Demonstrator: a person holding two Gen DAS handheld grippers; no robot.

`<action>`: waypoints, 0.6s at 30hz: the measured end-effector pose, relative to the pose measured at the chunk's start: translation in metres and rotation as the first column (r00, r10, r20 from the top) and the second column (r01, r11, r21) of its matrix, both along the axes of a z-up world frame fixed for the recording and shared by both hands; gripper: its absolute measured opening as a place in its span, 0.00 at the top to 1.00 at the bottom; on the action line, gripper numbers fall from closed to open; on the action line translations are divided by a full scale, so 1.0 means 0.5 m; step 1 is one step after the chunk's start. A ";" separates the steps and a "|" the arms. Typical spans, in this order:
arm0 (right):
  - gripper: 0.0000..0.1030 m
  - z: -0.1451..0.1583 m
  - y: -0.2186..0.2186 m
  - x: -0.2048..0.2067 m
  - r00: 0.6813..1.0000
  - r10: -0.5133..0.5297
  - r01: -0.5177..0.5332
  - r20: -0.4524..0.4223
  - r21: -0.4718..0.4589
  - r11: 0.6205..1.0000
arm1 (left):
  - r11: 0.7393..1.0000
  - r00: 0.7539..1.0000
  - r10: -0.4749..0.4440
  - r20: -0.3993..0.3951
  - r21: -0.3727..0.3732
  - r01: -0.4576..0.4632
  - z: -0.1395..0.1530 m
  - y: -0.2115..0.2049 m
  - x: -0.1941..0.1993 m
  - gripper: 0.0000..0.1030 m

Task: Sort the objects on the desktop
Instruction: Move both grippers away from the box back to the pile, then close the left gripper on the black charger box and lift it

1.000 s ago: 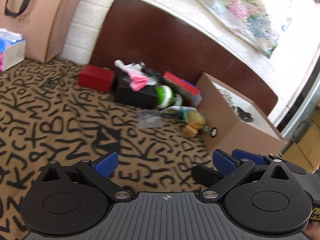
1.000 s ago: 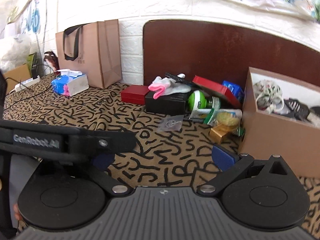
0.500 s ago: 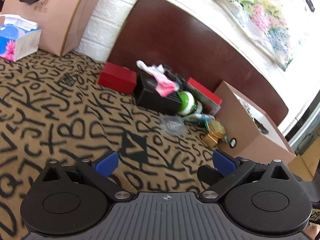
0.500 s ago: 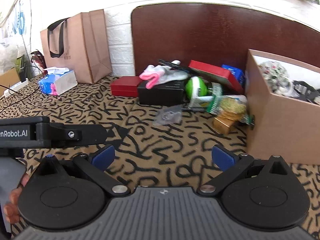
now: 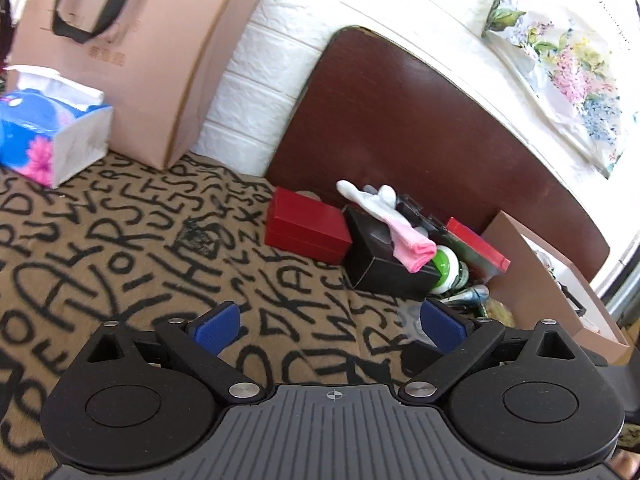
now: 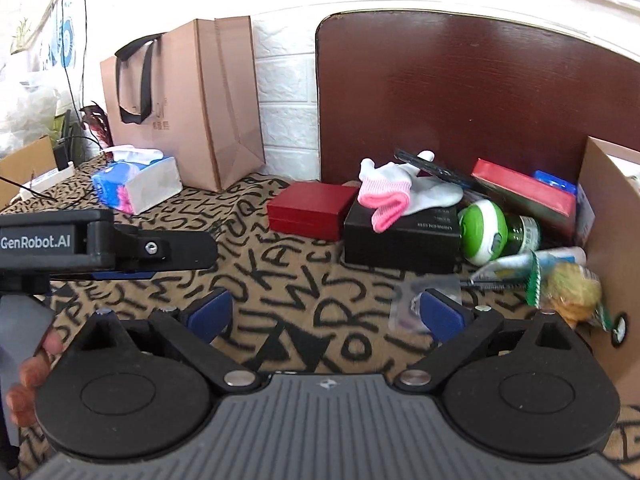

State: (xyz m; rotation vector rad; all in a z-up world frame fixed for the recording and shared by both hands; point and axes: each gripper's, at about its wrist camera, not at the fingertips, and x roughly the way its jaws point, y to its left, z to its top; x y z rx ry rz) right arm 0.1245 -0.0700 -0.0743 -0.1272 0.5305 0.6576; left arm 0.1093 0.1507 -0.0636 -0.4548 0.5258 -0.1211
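Right wrist view: both grippers, right gripper (image 6: 326, 314) and left gripper (image 5: 330, 322), gape wide and empty over the lettered cloth (image 6: 288, 280), short of the black box (image 6: 400, 236).

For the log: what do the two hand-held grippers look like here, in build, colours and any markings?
Both match. The left hand-held gripper and the right hand-held gripper each have a ribbed grey body, two round black discs, black linkage arms with silver pivot screws, and blue finger pads. From the right wrist view, the left unit's side carries white "GenRobot.AI" lettering. No cables or sleeves show.
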 end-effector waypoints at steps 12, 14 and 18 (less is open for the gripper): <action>0.06 -0.021 -0.009 0.106 0.996 -0.081 0.083 0.039 -0.044 0.996 | 0.987 0.987 -0.160 -0.003 -0.021 0.160 -0.015 -0.063 0.139 0.19; 0.07 -0.025 -0.012 0.124 0.996 -0.083 0.085 0.043 -0.046 0.995 | 0.985 0.985 -0.175 -0.002 -0.012 0.175 -0.016 -0.075 0.160 0.20; 0.10 -0.032 -0.014 0.154 0.995 -0.085 0.087 0.047 -0.039 0.995 | 0.982 0.982 -0.187 -0.008 -0.001 0.187 -0.023 -0.096 0.196 0.26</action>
